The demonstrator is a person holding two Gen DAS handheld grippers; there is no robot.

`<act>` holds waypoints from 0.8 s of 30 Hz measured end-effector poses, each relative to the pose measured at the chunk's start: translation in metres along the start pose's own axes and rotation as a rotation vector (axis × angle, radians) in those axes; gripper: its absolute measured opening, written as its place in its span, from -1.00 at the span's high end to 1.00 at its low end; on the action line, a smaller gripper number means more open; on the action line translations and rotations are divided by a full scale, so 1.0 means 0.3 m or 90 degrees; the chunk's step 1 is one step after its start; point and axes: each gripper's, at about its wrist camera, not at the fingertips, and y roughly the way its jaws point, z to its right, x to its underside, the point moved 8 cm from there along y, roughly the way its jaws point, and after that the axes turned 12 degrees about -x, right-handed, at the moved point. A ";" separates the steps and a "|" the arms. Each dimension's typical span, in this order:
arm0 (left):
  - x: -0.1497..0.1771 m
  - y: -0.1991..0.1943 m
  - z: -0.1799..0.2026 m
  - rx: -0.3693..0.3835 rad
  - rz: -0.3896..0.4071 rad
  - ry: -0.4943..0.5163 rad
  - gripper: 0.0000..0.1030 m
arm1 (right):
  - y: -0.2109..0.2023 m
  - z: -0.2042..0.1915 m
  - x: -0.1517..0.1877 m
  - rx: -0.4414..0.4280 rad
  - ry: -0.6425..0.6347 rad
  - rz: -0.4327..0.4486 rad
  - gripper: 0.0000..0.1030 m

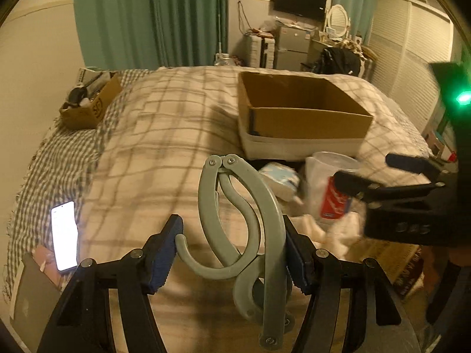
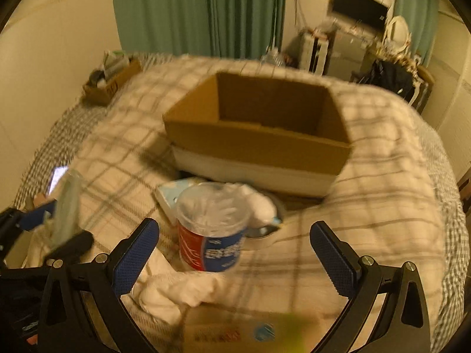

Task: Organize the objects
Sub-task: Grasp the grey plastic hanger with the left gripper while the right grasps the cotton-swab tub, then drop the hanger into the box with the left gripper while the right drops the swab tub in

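Observation:
My left gripper (image 1: 232,253) is shut on a grey folding hanger (image 1: 244,229) and holds it above the plaid bed cover. My right gripper (image 2: 235,253) is open, its blue pads either side of a clear plastic tub with a red and blue label (image 2: 212,229), not touching it. The tub (image 1: 332,188) stands among white cloth (image 2: 173,288) on the bed. A light blue packet (image 2: 173,191) lies behind it. An open cardboard box (image 2: 259,135) sits further back on the bed; it also shows in the left wrist view (image 1: 303,117). The right gripper appears at the right of the left view (image 1: 368,173).
A lit phone (image 1: 64,235) lies at the bed's left edge. A smaller cardboard box of items (image 1: 88,103) sits at the far left corner. A flat printed carton (image 2: 229,329) lies under the right gripper. Green curtains, a fridge and a dresser stand beyond the bed.

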 end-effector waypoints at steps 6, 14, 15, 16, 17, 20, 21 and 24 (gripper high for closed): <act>-0.009 0.034 -0.051 -0.006 -0.007 -0.011 -0.29 | 0.094 -0.018 0.008 -0.020 0.007 -0.049 -0.55; -0.116 0.014 -0.020 0.020 0.006 0.006 -0.29 | -0.047 -0.052 -0.065 -0.059 -0.037 0.020 -0.19; -0.137 0.004 -0.010 0.025 0.010 0.012 -0.29 | -0.071 -0.054 -0.086 -0.060 -0.044 0.030 -0.19; -0.179 -0.015 0.005 0.033 0.020 0.017 -0.29 | -0.113 -0.053 -0.119 -0.068 -0.052 0.048 -0.19; -0.208 -0.023 0.010 0.038 0.025 0.019 -0.29 | -0.149 -0.051 -0.153 -0.076 -0.056 0.063 -0.19; -0.342 -0.062 0.054 0.053 0.052 0.031 -0.29 | -0.281 -0.015 -0.297 -0.053 -0.081 0.127 -0.19; -0.389 -0.070 0.071 0.055 0.063 0.036 -0.29 | -0.316 -0.004 -0.328 -0.043 -0.087 0.140 -0.19; -0.537 -0.063 0.130 0.081 0.083 0.041 -0.29 | -0.391 0.042 -0.466 -0.018 -0.100 0.182 -0.19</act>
